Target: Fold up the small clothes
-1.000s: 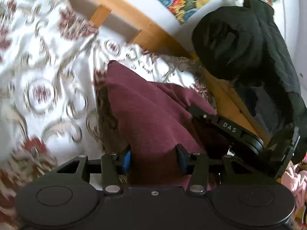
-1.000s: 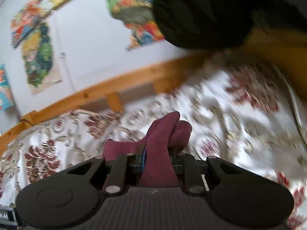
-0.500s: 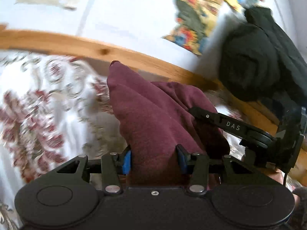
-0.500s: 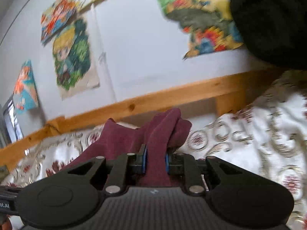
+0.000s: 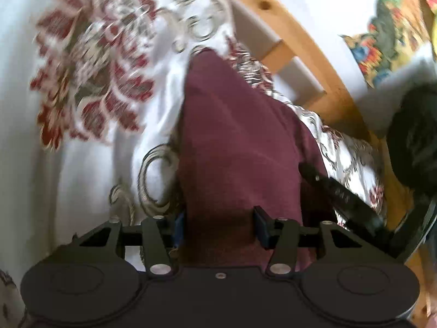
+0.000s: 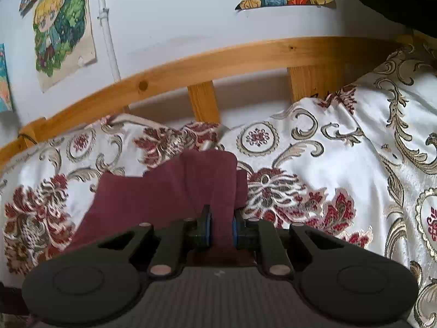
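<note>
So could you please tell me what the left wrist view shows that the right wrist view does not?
Only the left wrist view shows the other gripper, the right gripper, reaching in from the right beside a dark bundle.

Only the right wrist view shows the cartoon poster and the white pipe on the wall.

Both show the maroon garment clamped in that view's own jaws, the patterned bedspread and the wooden bed rail.

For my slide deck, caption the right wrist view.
Right gripper pinching a maroon garment above the patterned bedspread.
</note>
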Motion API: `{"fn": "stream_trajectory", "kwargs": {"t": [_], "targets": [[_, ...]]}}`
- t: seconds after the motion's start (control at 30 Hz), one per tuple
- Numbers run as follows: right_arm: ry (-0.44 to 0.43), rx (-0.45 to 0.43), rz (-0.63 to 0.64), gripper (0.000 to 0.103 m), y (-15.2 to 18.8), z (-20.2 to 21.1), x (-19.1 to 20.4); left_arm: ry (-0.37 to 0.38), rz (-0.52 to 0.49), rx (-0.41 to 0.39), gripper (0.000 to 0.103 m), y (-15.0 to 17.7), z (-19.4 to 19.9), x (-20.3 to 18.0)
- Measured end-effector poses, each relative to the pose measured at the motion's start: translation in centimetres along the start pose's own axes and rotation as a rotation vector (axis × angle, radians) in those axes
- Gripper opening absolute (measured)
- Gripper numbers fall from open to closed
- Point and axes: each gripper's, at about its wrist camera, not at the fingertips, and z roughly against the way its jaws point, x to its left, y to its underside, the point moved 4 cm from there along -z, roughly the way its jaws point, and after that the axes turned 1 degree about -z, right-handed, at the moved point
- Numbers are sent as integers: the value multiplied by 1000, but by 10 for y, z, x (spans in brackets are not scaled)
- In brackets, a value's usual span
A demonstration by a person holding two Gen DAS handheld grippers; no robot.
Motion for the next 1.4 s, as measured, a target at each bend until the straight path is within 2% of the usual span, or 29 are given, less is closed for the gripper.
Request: {"fn": "stream_trajectory", "kwargs": {"t": [0.1, 0.23, 0.3, 0.4, 0.43, 0.5, 0.53, 0.73, 0.8, 0.97, 1.2, 1.4], "targets": [[21, 9, 4, 18, 6, -4, 1, -2, 14, 6, 55, 2, 0, 2], [32, 22, -15, 22, 6, 0, 0, -33, -9, 10, 63, 5, -1, -2], [28, 29, -35, 33, 4, 3, -1, -44, -14, 11, 64, 3, -1, -4], [27, 35, -35, 40, 2, 10, -2, -72, -43, 7, 70, 2, 2, -7], [30, 34, -29, 42, 2, 13, -2, -86, -58, 4, 74, 2, 3, -9], [34, 34, -22, 58, 1, 19, -1, -123, -88, 1, 85, 1, 4, -11], [31, 33, -22, 62, 1, 23, -1, -146, -100, 1, 90, 1, 5, -12], [19, 16, -1, 82, -1, 45, 4, -190, -137, -20, 94, 1, 17, -17], [14, 6, 4, 94, -3, 54, 7, -203, -163, -38, 96, 1, 24, -21], [11, -24, 15, 103, -10, 82, 11, -199, -241, -126, 101, 1, 48, -39], [32, -100, 1, 103, -16, 127, 9, -222, -352, -288, 102, 8, 92, -64], [37, -179, 10, 103, -5, 171, 14, -221, -353, -369, 102, 26, 126, -74]]}}
